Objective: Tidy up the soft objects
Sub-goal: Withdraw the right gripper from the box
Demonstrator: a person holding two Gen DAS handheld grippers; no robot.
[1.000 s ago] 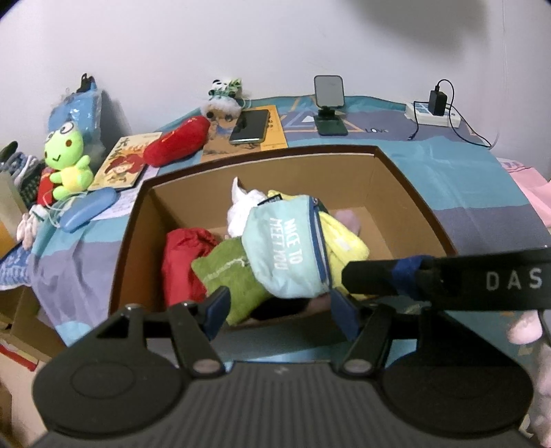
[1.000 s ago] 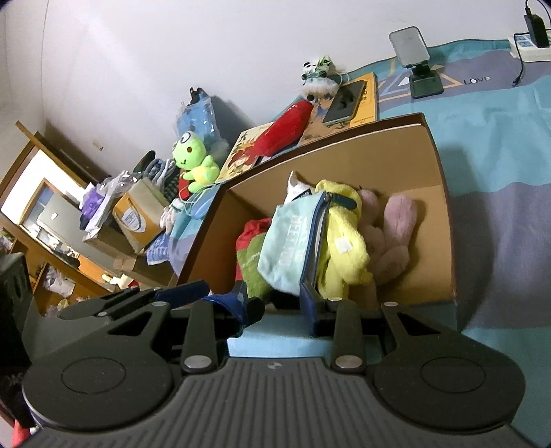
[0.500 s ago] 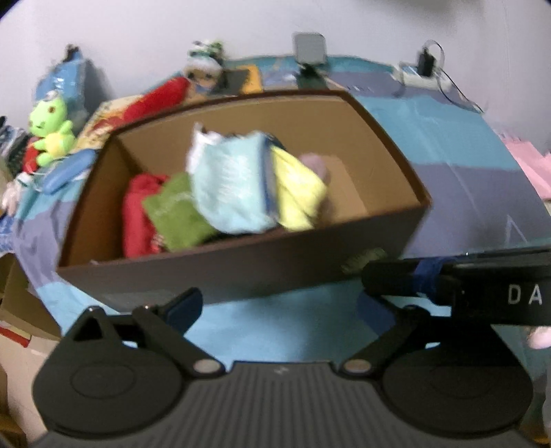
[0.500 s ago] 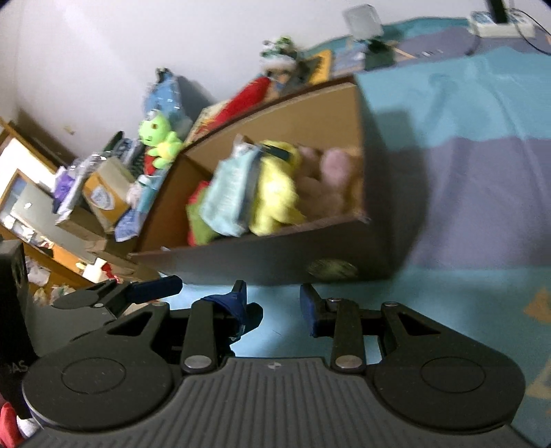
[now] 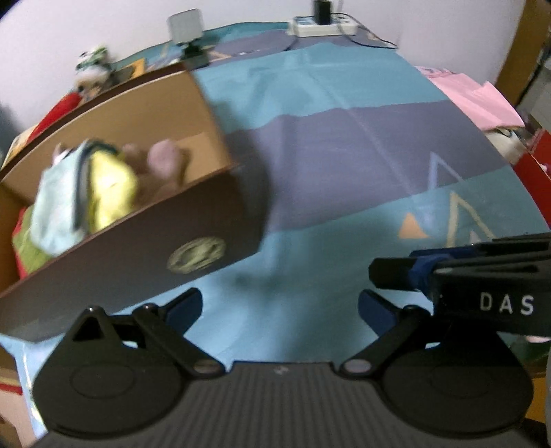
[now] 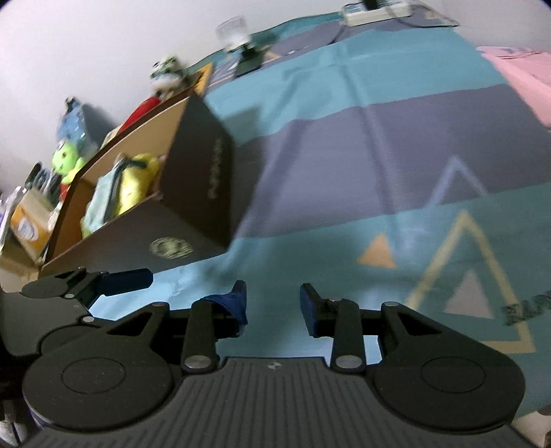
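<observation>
Brown cardboard box (image 5: 131,237) brims with blurred plush toys (image 5: 106,189); left gripper (image 5: 279,306) and right gripper (image 6: 272,303) gape, empty.

Brown box (image 5: 144,220) on teal-and-purple striped, triangle-patterned sheet (image 5: 344,144).

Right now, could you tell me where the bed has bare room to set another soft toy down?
The bedspread lies bare from the cardboard box across to the pink cloth, and back towards the power strip. It is crowded inside the box and along its far side by the wall.
</observation>
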